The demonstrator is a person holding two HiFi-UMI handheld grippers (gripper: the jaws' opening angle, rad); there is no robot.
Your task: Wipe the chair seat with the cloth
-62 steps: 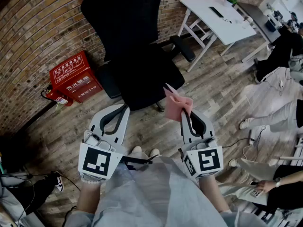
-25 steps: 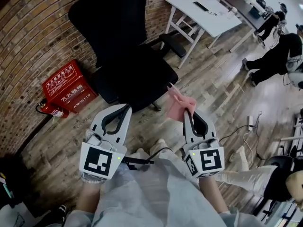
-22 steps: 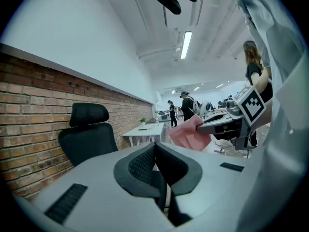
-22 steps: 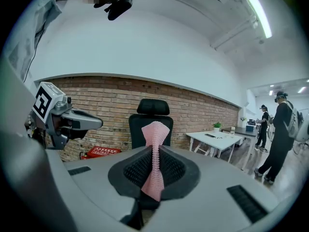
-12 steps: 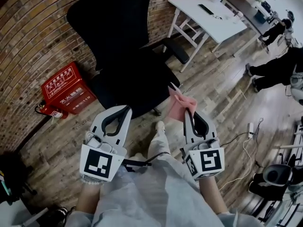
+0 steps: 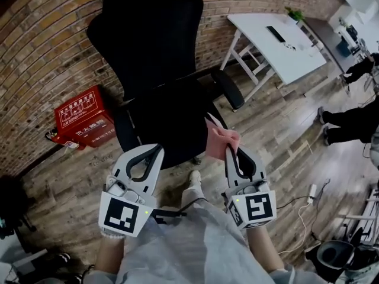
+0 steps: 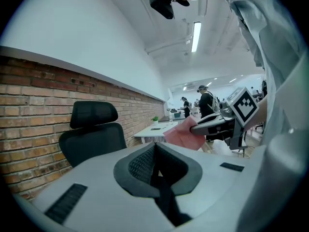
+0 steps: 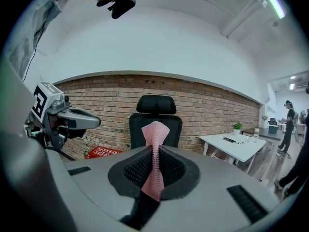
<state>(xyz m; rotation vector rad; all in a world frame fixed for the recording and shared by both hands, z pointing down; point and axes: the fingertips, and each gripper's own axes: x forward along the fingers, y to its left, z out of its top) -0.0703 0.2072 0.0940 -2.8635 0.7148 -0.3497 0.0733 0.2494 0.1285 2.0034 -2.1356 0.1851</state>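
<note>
A black office chair stands against the brick wall, its seat [image 6: 172, 120] just ahead of both grippers and its backrest [image 8: 155, 122] facing me. My right gripper [image 6: 230, 148] is shut on a pink cloth [image 6: 220, 141], which sticks up from between the jaws [image 8: 155, 144] near the seat's right front edge. The pink cloth [image 7: 186, 134] shows in the left gripper view too. My left gripper [image 6: 153, 148] is shut with nothing in it, held level in front of the seat. Neither gripper touches the chair.
A red fire-extinguisher box [image 6: 83, 117] sits on the wood floor left of the chair. A white folding table [image 6: 281, 37] stands to the right of it. The chair's right armrest [image 6: 228, 90] juts out. People stand at the far right [image 6: 355, 70].
The view has shifted so the chair sits closer and more centred ahead of the grippers. Both grippers keep their pose, the cloth still held in the right one.
</note>
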